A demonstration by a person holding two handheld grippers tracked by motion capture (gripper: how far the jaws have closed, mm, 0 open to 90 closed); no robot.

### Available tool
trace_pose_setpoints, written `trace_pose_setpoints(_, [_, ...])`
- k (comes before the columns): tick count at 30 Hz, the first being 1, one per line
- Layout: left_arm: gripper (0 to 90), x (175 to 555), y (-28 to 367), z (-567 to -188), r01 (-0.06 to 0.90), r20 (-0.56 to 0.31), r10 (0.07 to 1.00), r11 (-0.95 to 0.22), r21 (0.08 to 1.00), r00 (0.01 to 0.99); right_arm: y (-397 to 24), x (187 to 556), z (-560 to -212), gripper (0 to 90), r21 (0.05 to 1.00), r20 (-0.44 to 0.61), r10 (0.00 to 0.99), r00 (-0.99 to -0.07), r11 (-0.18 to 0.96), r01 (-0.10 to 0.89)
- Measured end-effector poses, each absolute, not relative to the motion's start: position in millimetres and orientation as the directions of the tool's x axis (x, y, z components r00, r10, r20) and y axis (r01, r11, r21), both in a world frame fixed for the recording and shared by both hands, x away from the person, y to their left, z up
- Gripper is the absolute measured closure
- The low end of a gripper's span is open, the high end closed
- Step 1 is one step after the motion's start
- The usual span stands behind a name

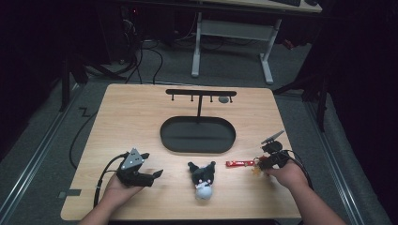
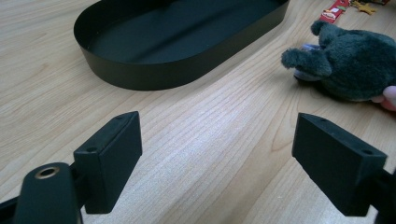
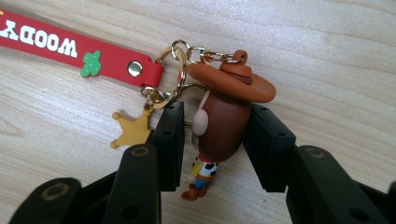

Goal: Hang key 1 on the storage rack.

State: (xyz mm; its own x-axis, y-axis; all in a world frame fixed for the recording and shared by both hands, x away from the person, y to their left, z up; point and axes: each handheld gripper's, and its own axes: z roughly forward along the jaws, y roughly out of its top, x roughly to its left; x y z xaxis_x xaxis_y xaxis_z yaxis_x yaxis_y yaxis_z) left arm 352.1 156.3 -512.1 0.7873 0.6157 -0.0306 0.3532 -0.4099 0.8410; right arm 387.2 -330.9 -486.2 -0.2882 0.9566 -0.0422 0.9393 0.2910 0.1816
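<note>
My right gripper point(image 3: 212, 140) grips the cowboy keychain figure point(image 3: 223, 121), frame centre | my left gripper point(image 2: 217, 158) gapes wide over bare table point(image 2: 210, 140), lower frame

Cowboy figure keychain point(image 3: 219, 116) flat on table, red strap point(image 3: 70, 49), gold star charm point(image 3: 130, 130).

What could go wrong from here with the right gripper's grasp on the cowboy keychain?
1. The right gripper closes its fingers on the cowboy figure's rounded head; a small gap shows on one side, so it may slip or twist out.
2. The red strap, star charm and rings lie loose; lifted, they may swing and snag.
3. The plush toy lies near the strap's end and might get dragged.
</note>
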Motion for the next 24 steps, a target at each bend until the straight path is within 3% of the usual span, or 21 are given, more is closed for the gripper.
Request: trace_pose_setpoints(24, [17.1, 351.7, 154.5, -513.4, 0.353, -0.029, 0.61, -0.418, 0.837, 0.792, -338.6, 392.0, -486.9, 64.9, 0.169, 0.022, 0.958, -0.287, 0.28, 0.945])
